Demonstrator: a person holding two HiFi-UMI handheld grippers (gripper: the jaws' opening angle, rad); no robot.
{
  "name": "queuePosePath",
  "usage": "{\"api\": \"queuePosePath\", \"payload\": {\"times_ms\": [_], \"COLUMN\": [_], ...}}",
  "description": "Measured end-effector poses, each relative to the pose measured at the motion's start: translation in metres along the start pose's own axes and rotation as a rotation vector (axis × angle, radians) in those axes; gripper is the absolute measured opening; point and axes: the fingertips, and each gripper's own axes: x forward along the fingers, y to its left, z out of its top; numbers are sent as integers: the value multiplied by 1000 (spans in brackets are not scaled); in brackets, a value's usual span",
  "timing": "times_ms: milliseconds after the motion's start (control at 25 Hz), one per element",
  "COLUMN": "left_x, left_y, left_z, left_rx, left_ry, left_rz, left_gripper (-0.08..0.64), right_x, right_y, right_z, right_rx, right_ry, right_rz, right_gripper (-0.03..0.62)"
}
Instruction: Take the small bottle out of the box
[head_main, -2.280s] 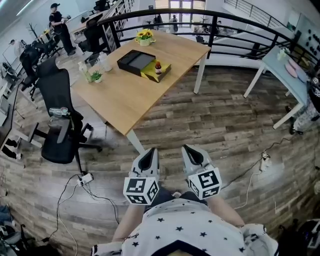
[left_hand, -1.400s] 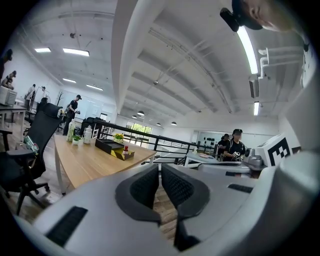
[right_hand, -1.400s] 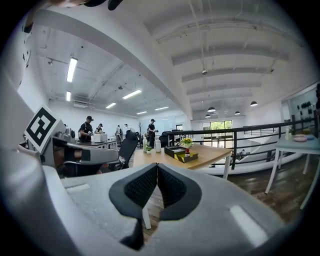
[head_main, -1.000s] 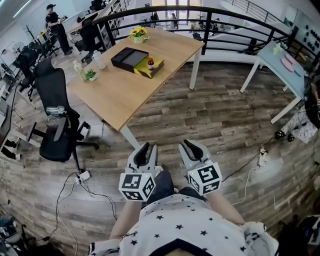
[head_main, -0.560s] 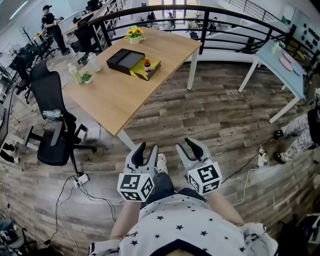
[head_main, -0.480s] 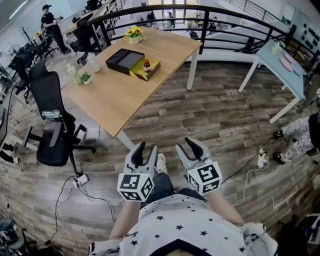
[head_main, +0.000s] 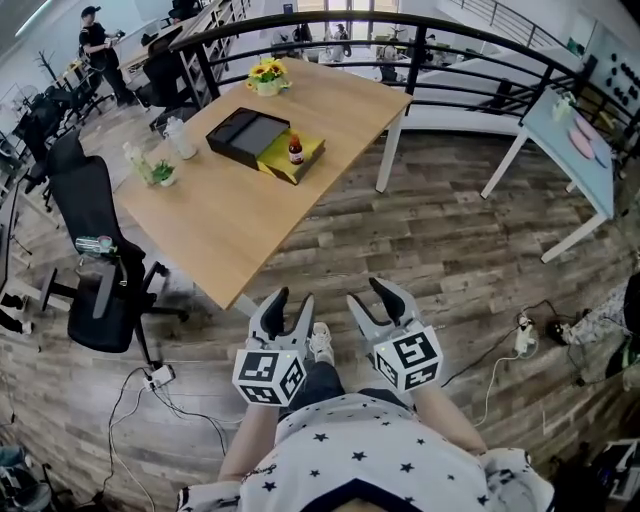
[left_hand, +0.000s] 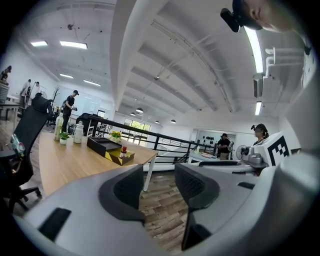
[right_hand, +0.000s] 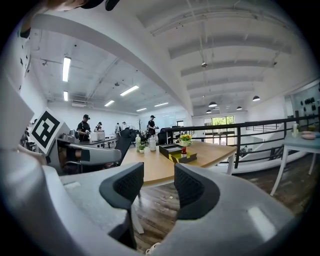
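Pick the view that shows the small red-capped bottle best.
Head view: the small red-capped bottle stands unobstructed in the yellow box, seen from above. Both gripper views show it side-on, small and distant.

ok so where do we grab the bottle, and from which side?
Probably by the neck or cap, from above. The bottle stands upright in the open yellow box, so its top is clear while the box walls may cover its lower body. The black box sits close beside it, so a side approach looks tighter.

Small dark bottle (head_main: 296, 150), red cap, upright in shallow yellow box (head_main: 282, 166), which lies just beside a black box (head_main: 245, 134) on the surface (head_main: 225, 215).
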Motion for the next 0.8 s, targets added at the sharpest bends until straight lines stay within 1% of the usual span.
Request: {"api": "queuePosePath", "payload": {"times_ms": [320,600,800], "left_x": [68,127,169], "left_y": [50,97,128], "left_z": [32,68,87], "left_rx": [-9,-9,-8], "left_ry": [5,7,6], "left_rz": [11,18,12], "left_gripper": [175,175,175], "right_x": [81,154,201], "right_y": [-37,-66,-87], "right_z": [31,63,75], "right_rx": [-11,-23,-25], "right_ry": [10,17,26], "right_rz": [18,31,34], "right_gripper": [175,176,176]}}
